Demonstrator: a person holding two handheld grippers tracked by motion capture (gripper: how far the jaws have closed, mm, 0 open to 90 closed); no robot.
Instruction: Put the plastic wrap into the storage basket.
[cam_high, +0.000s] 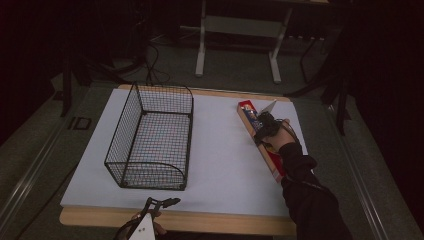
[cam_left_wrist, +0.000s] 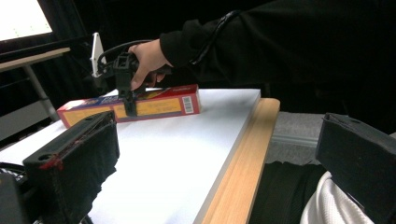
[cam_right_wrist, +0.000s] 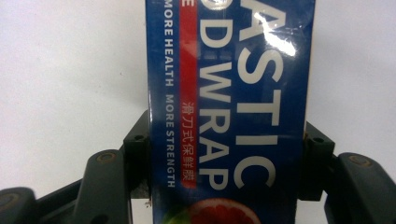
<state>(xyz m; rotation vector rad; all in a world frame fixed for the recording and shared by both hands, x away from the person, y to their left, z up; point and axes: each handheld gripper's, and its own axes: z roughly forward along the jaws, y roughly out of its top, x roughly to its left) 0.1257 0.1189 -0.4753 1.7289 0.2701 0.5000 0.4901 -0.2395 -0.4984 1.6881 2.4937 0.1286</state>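
Note:
A long blue and red plastic wrap box (cam_high: 248, 117) lies on the white board (cam_high: 225, 165) near its right edge. My right gripper (cam_high: 261, 134) comes down on the box from above and is shut on it. In the right gripper view the pads (cam_right_wrist: 137, 154) press on both long sides of the box (cam_right_wrist: 233, 93). The left gripper view has that same grip (cam_left_wrist: 130, 109) on the box (cam_left_wrist: 159, 105) from across the table. My left gripper (cam_high: 162, 202) rests at the front wooden edge, open, its jaws (cam_left_wrist: 215, 163) wide apart with nothing between them.
A black wire basket (cam_high: 165, 87) stands on the left half of the board, with nothing in it. The board lies on a wooden tabletop (cam_high: 200, 221). A table frame (cam_high: 202, 45) and cables are on the floor beyond.

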